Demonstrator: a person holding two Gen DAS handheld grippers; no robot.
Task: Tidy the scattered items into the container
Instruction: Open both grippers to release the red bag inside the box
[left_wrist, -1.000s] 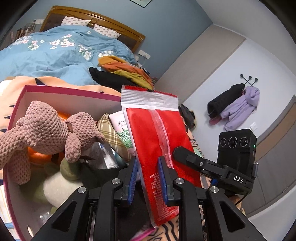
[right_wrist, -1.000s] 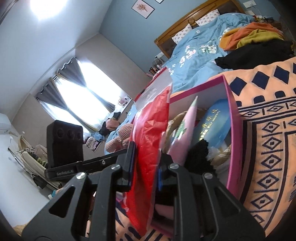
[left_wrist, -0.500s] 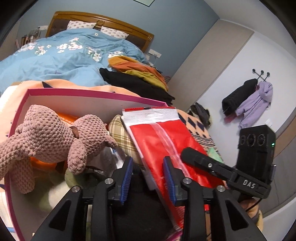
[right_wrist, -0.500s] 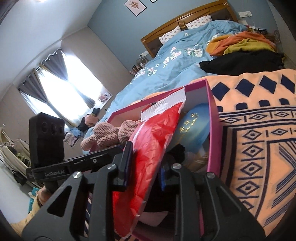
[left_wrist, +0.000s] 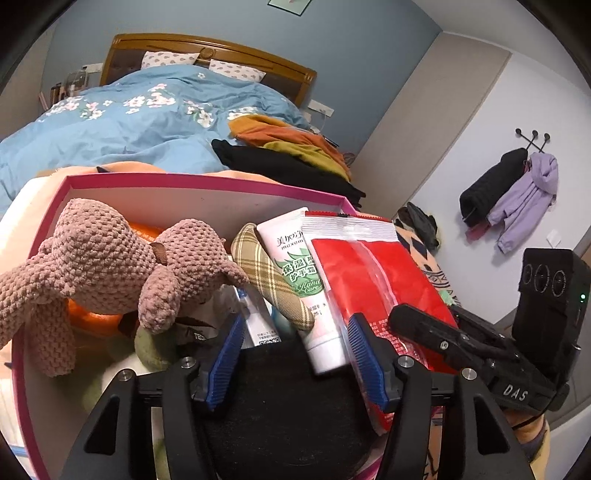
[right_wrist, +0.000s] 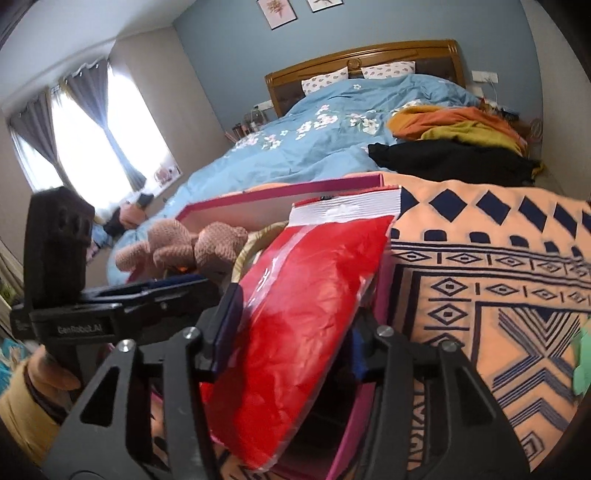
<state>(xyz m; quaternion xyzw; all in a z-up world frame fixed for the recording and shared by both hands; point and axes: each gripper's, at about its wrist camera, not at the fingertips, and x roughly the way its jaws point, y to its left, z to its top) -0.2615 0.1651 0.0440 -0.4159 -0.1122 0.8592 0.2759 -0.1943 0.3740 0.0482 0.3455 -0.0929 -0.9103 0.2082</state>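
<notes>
The left hand-held gripper (left_wrist: 295, 354) is seen with its blue-padded jaws spread wide and nothing between them; a second ago the same jaws were clenched on the red packet (left_wrist: 373, 280), and half a second ago they had already parted. The packet has thus been let go by the left side. The right hand-held gripper (right_wrist: 291, 328) has widened too: its jaws were pinched on the packet's lower part a second ago, and now the packet lies loosely between them. Whether either pad still touches it cannot be told.

The red packet, upright a second ago, is now tilted back and laid along the right-hand side of the pink box (left_wrist: 207, 184), its white sealed edge against the far corner and its lower end hanging over the near wall. Beside it, inside the box, a white hand-cream tube (left_wrist: 303, 280), a plaid pouch (left_wrist: 269, 273) and a crocheted plush toy (left_wrist: 107, 258) are packed above other, half-hidden things. The box rests on a patterned orange blanket (right_wrist: 498, 280) on the bed (left_wrist: 140, 114), with folded clothes (right_wrist: 454, 147) lying beyond.

The packet is judged delivered but not fully seated; a push down may be needed, since the box looks nearly full and the packet could slide out over the near wall.
</notes>
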